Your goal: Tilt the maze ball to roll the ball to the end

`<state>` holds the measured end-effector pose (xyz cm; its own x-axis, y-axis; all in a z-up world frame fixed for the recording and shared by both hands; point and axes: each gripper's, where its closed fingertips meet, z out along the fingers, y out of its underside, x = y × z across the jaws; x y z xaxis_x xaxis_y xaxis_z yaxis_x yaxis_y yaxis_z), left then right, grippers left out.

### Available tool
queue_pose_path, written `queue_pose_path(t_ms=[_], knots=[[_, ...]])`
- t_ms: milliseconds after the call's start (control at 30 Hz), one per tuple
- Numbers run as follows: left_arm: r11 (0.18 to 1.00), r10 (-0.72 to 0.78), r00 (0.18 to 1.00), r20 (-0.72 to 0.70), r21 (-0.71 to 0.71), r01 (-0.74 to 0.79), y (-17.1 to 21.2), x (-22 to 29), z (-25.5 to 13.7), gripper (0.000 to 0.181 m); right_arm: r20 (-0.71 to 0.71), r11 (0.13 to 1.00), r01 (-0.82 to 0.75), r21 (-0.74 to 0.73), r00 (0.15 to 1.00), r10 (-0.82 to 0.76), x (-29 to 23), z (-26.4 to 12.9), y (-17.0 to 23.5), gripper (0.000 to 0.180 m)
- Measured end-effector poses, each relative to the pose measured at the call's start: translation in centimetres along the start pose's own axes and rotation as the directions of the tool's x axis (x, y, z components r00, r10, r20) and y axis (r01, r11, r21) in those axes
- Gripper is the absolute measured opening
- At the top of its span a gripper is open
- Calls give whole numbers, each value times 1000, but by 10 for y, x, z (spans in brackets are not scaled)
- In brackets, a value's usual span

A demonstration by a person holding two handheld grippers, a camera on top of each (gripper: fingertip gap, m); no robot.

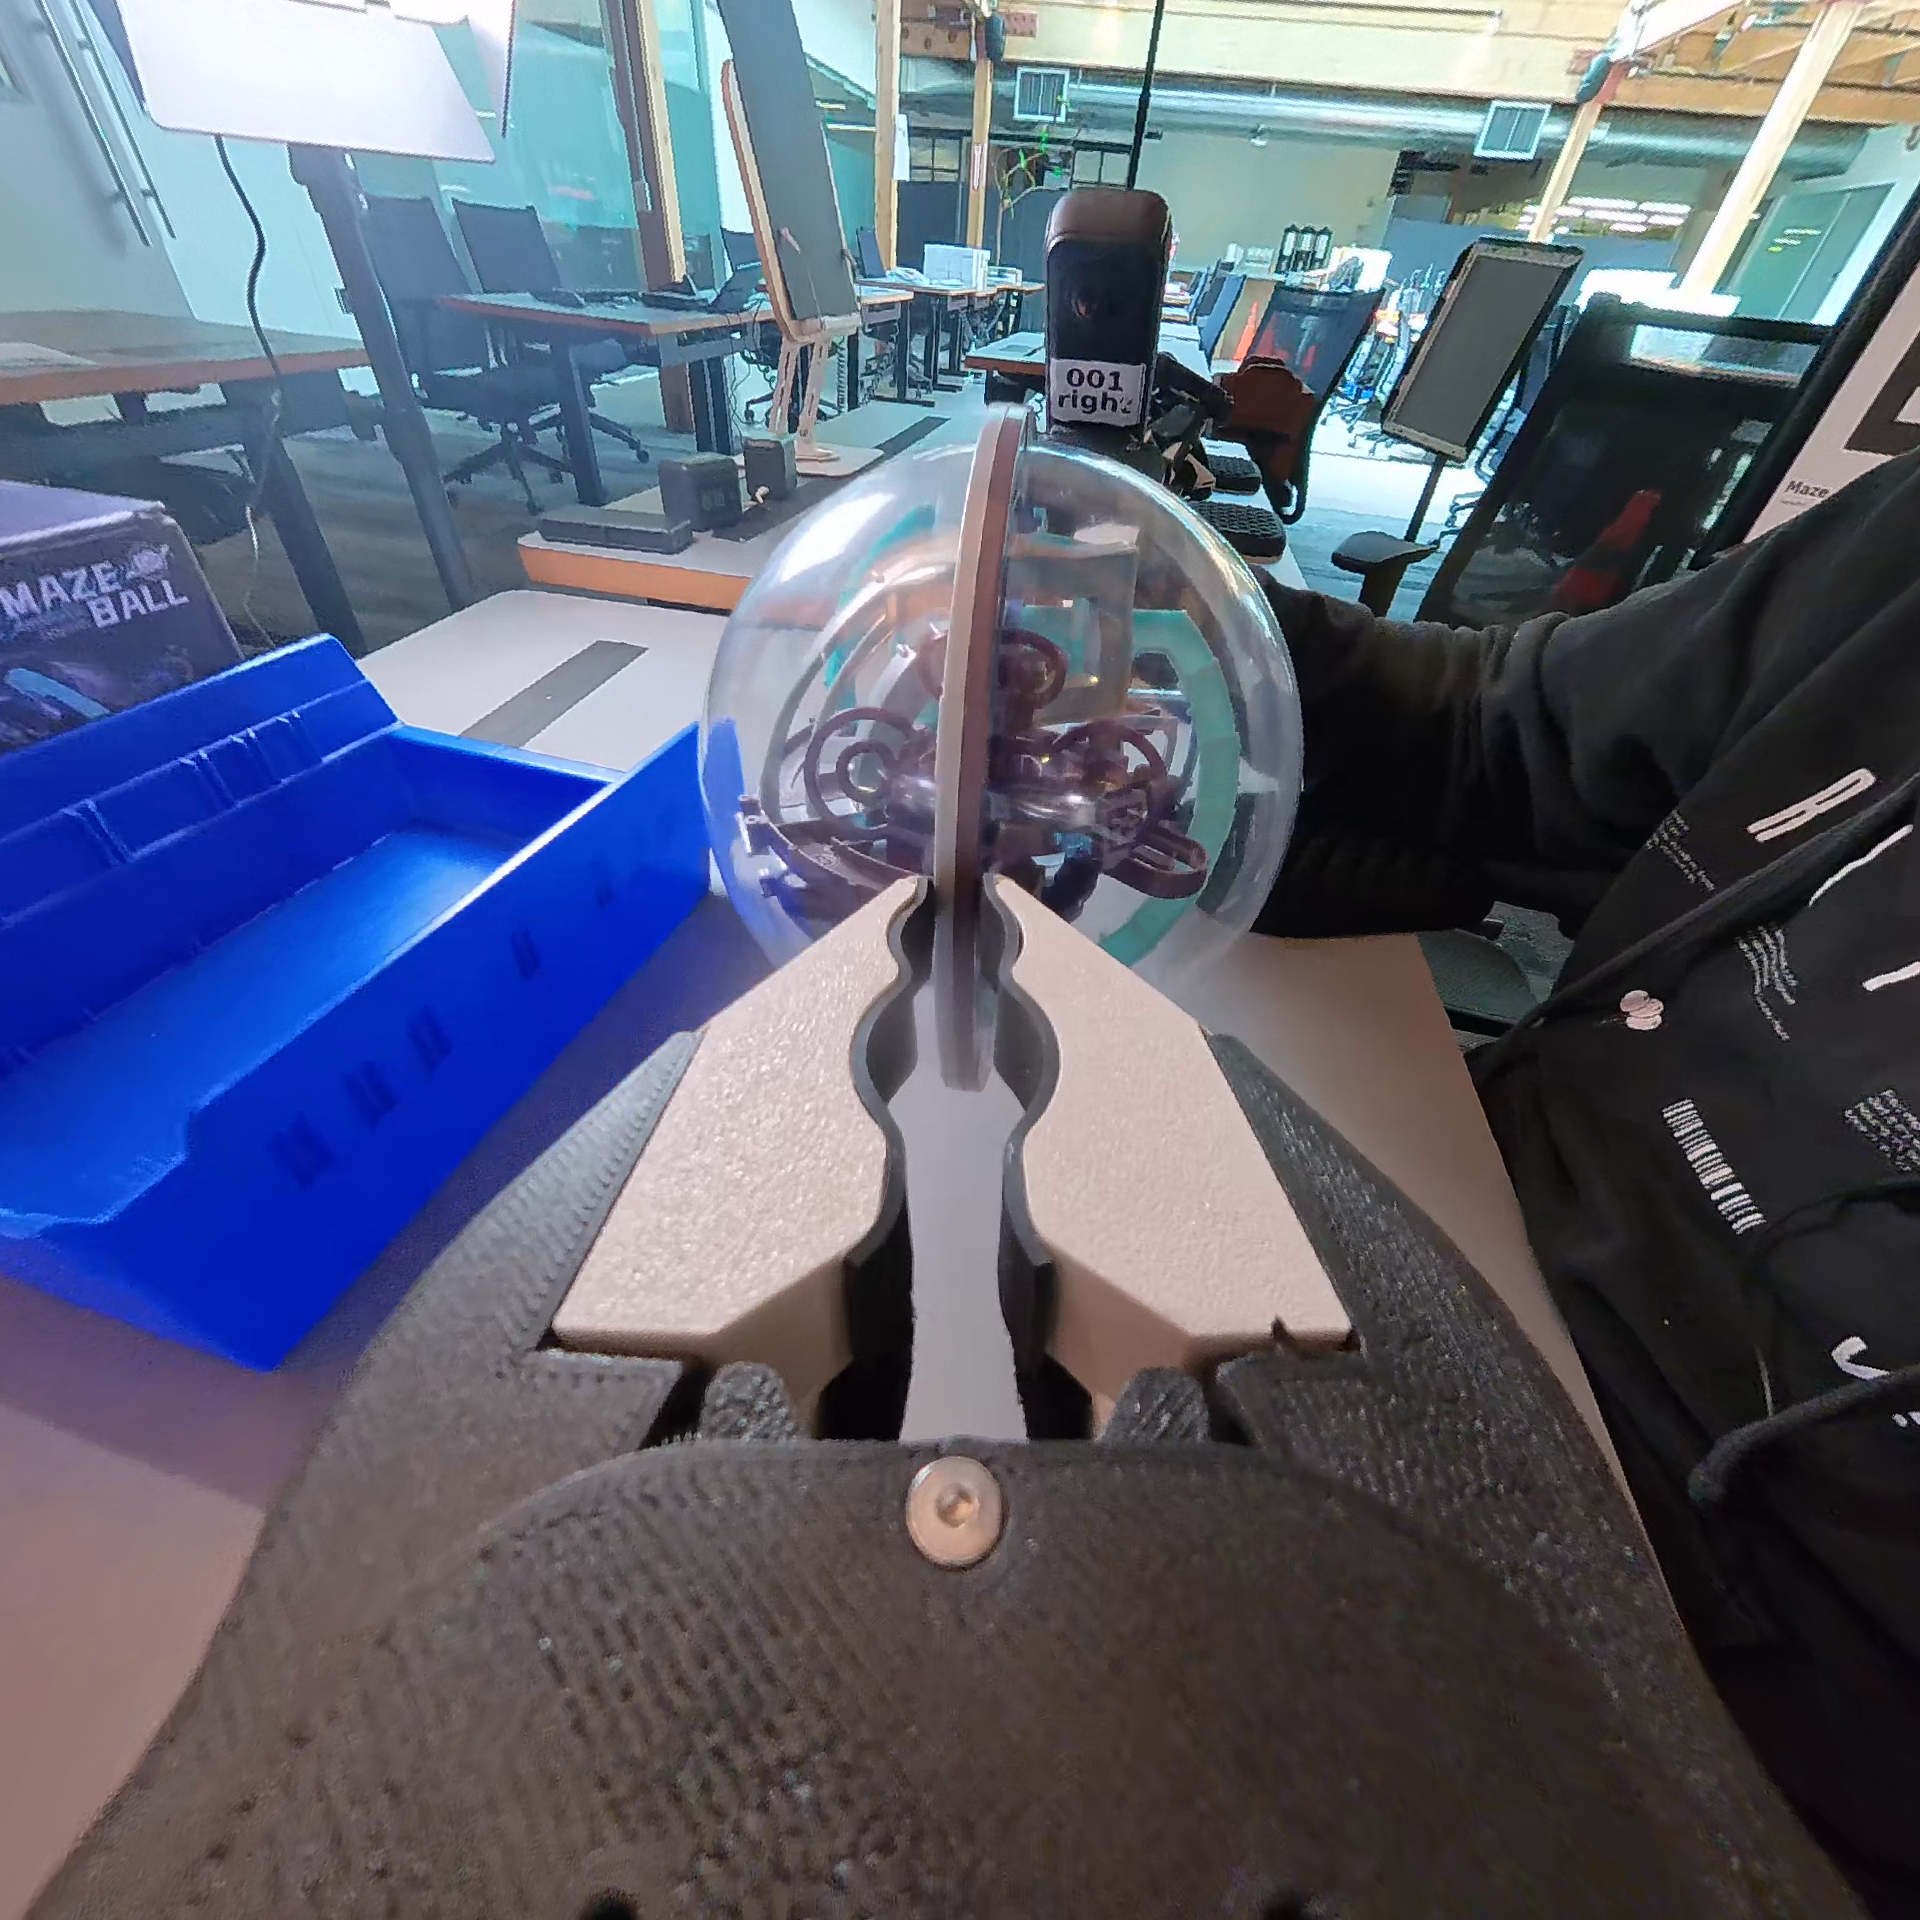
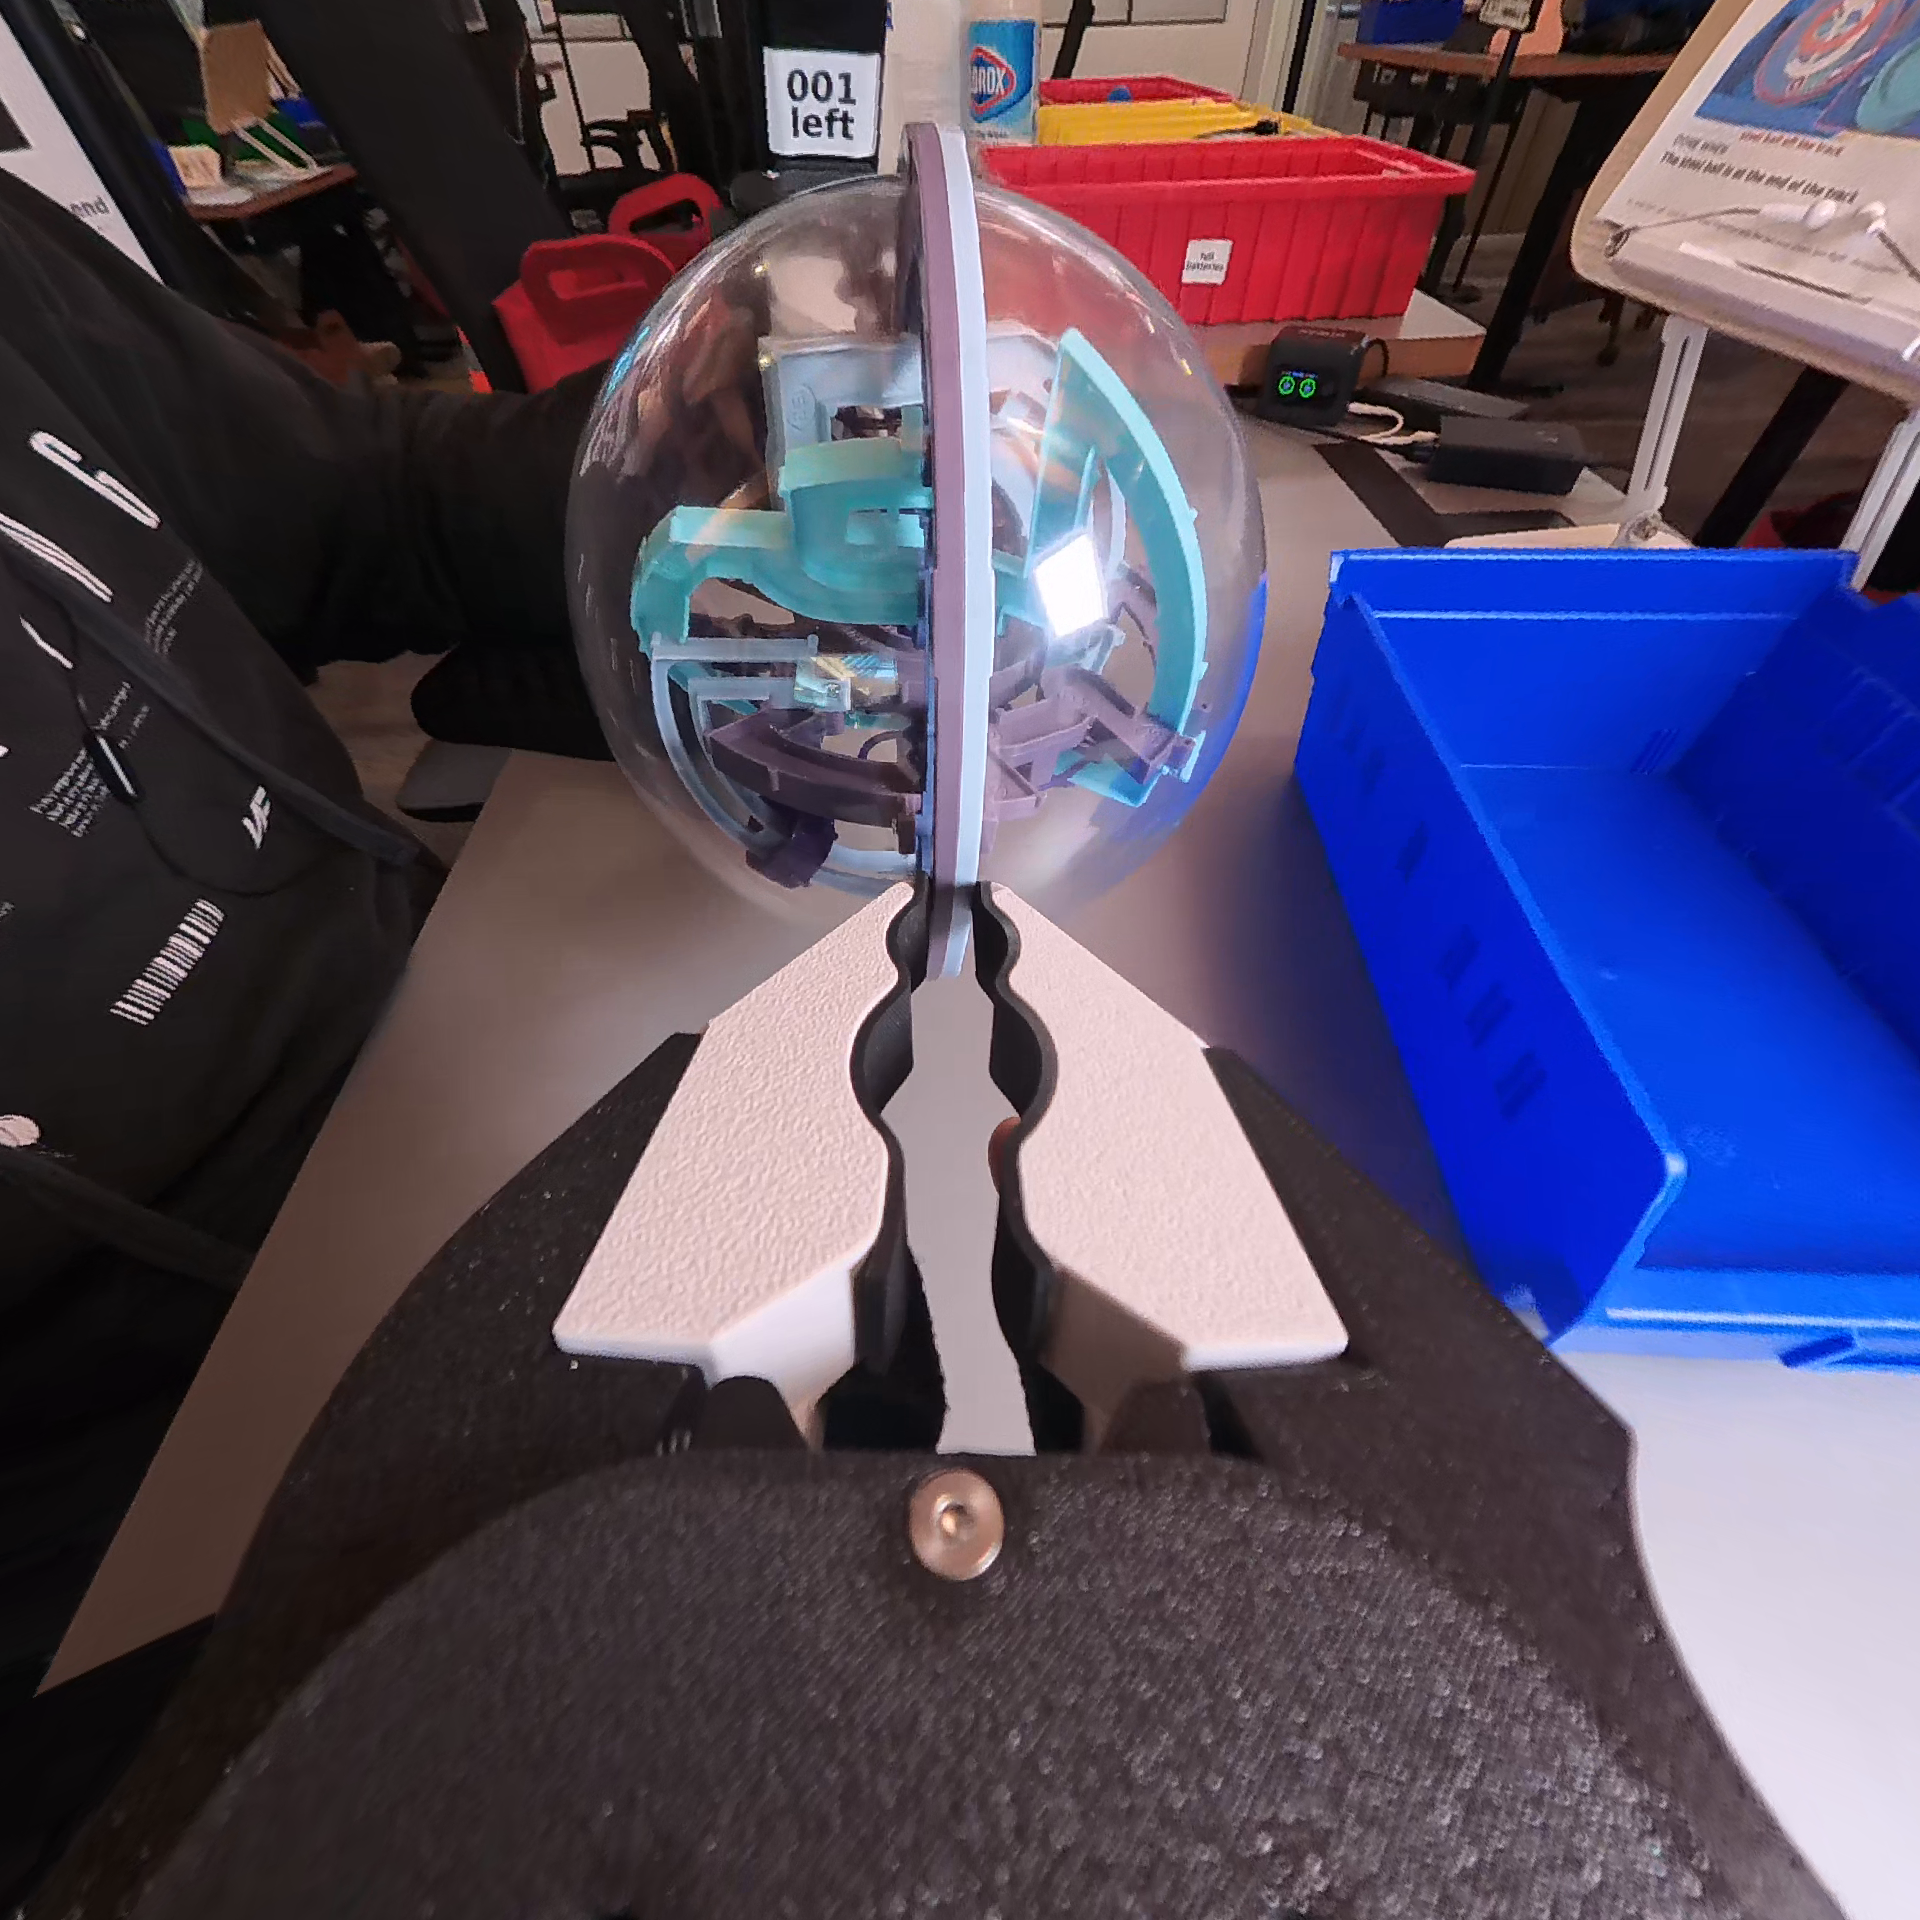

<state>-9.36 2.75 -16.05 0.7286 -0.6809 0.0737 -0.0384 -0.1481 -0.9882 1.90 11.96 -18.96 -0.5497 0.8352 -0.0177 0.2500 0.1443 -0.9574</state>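
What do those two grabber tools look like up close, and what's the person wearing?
Each gripper, left and right, has a rough black textured body, a silver screw and two pale wedge-shaped fingers with wavy dark inner edges. The person wears a black sleeve and a white-printed top.

**Open-plan office turned test lab**

Rows of desks (image 1: 665,312) with office chairs (image 1: 499,312) fill a wide hall under exposed timber beams (image 1: 1766,156) and ducting (image 1: 1247,104). Stacked storage bins (image 2: 1226,208), chargers (image 2: 1314,374) and an instruction board (image 2: 1766,156) crowd the worktable (image 2: 623,987).

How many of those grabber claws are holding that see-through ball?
2. The left gripper pinches the maze ball's rim ring from one side, the right gripper clamps the same ring from the opposite side.
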Motion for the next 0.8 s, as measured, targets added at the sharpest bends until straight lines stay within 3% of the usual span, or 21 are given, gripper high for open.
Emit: queue_pose_path(t_ms=[800], knots=[[975, -215, 976, -45, -62, 212, 50, 7, 10, 7, 62, 985, -163, -51, 984, 166, -18, 6, 42, 5]])
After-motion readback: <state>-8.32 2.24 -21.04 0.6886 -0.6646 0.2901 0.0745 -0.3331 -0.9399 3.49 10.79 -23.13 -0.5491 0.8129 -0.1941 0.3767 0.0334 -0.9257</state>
